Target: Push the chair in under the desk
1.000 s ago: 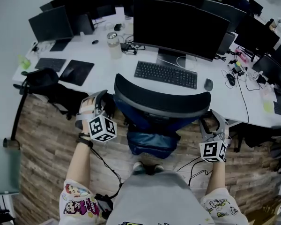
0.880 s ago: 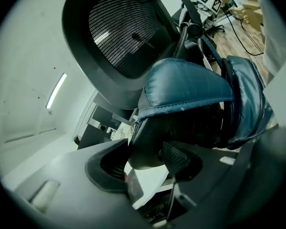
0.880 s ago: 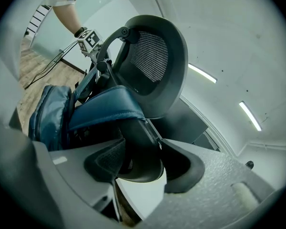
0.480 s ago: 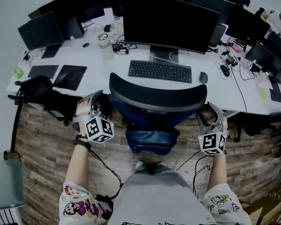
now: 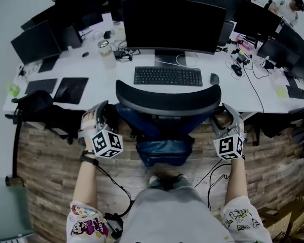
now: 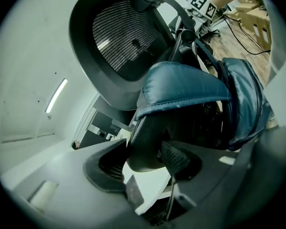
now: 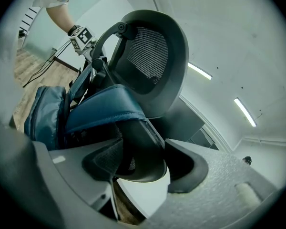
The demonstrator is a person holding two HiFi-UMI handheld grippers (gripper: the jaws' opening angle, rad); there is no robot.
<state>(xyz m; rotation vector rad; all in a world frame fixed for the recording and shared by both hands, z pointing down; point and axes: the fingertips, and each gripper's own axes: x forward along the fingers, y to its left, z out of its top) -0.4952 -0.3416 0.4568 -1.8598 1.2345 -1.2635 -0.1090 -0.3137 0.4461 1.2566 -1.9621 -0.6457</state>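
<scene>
A black office chair with a curved mesh backrest stands at the white desk, its backrest top near the desk edge. A blue bag hangs on its back. My left gripper is at the chair's left side. In the left gripper view my left gripper has the left armrest's end between its pads, both touching, jaws closing slightly. My right gripper is at the right side. The right gripper view shows my right gripper around the right armrest, jaws easing open, pads still against it.
On the desk are a keyboard, a mouse and a large monitor. Another black chair stands to the left. Cables trail over the wooden floor by the person's feet.
The chair and both grippers have moved forward toward the desk; the backrest now sits closer to the keyboard and desk edge.
</scene>
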